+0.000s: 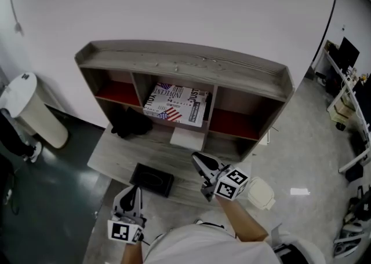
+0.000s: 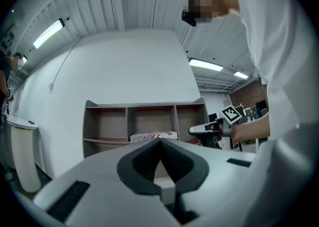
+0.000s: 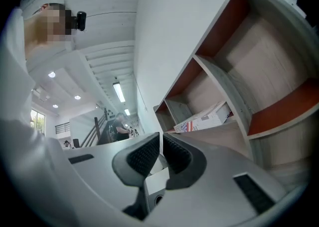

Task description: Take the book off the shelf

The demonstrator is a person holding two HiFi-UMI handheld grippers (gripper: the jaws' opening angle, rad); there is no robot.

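Two grippers are showing in the head view, one in each hand. The left gripper [image 1: 134, 190] is hanging low at the near edge, its jaws pressed together on nothing. The right gripper [image 1: 197, 158] is hovering over the desk in front of the shelf [image 1: 185, 63], also closed and empty. One book [image 1: 177, 105] is lying in the middle of the shelf's three compartments, well apart from both grippers. One black box [image 1: 152, 179] is sitting on the desk between the grippers, one dark bundle [image 1: 128, 123] is lying under the left compartment, and one white bin [image 1: 29, 109] is standing on the floor to the left.

From the left gripper view, the left gripper [image 2: 160, 143] is pointing level at the shelf [image 2: 144, 105] with its jaw tips meeting and nothing between them. The book [image 2: 153, 135] is resting flat in the middle compartment. The right gripper [image 2: 193, 130] is reaching in from the right.

From the right gripper view, the right gripper [image 3: 161, 140] is keeping its pads almost touching, holding nothing. The shelf [image 3: 224, 89] is appearing tilted, and the book [image 3: 207, 119] is lying in its compartment beyond the jaws, not touched.
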